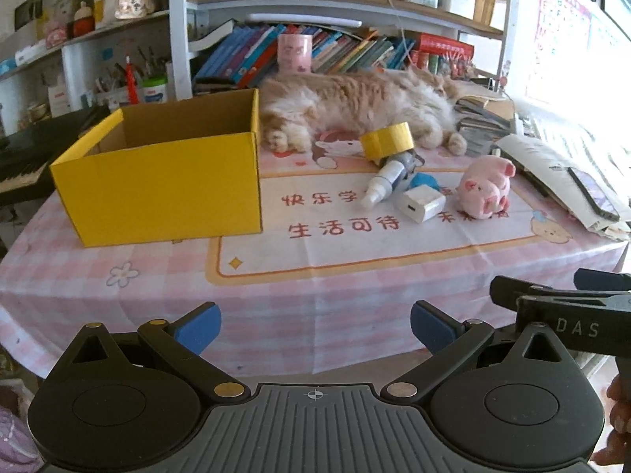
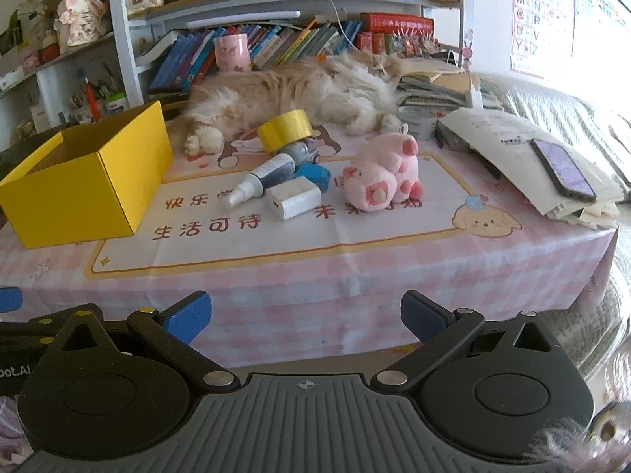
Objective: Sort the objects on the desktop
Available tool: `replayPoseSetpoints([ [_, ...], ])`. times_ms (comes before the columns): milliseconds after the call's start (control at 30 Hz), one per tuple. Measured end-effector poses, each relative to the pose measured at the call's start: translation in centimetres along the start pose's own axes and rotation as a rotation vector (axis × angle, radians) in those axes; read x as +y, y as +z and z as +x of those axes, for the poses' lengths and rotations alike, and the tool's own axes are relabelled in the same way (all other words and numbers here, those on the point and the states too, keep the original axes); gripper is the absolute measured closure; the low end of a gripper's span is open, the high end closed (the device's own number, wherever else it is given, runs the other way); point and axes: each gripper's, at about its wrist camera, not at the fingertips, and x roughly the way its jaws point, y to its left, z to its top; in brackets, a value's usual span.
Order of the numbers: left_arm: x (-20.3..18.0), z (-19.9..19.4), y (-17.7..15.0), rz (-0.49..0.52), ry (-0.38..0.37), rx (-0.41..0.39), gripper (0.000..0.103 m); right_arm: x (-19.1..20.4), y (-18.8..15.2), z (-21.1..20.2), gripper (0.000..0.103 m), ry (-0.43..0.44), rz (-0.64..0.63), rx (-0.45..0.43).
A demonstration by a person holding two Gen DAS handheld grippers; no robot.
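An open yellow box [image 1: 165, 181] [image 2: 84, 183] stands on the left of the table. To its right lie a yellow tape roll [image 1: 386, 140] [image 2: 284, 129], a small spray bottle [image 1: 382, 185] [image 2: 260, 183], a blue item [image 1: 425, 180] [image 2: 313, 175], a white charger [image 1: 422, 204] [image 2: 294, 197] and a pink plush pig [image 1: 487, 187] [image 2: 380, 177]. My left gripper [image 1: 315, 329] is open and empty before the table's front edge. My right gripper [image 2: 303, 317] is open and empty too, just right of the left one.
A long-haired cat [image 1: 355, 102] [image 2: 295, 86] lies along the back of the table behind the objects. A stack of papers with a phone [image 2: 564, 169] on top sits at the right. Bookshelves [image 1: 315, 12] stand behind. A keyboard [image 1: 23, 165] is at the far left.
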Motion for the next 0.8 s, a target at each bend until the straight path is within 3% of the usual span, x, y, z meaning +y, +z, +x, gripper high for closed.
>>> replayPoseSetpoints([
  [433, -0.3, 0.7, 0.1, -0.076, -0.052, 0.026, 0.000, -1.4, 0.0, -0.9, 0.000, -0.020, 0.003, -0.005],
  [567, -1.2, 1.4, 0.4, -0.038, -0.041, 0.056, 0.000, -2.1, 0.1, -0.6, 0.000, -0.023, 0.002, 0.006],
  [800, -3.5, 2.6, 1.2, 0.014, -0.085, 0.064, 0.000, -3.4, 0.9, 0.3, 0.000, -0.056, -0.011, 0.028],
])
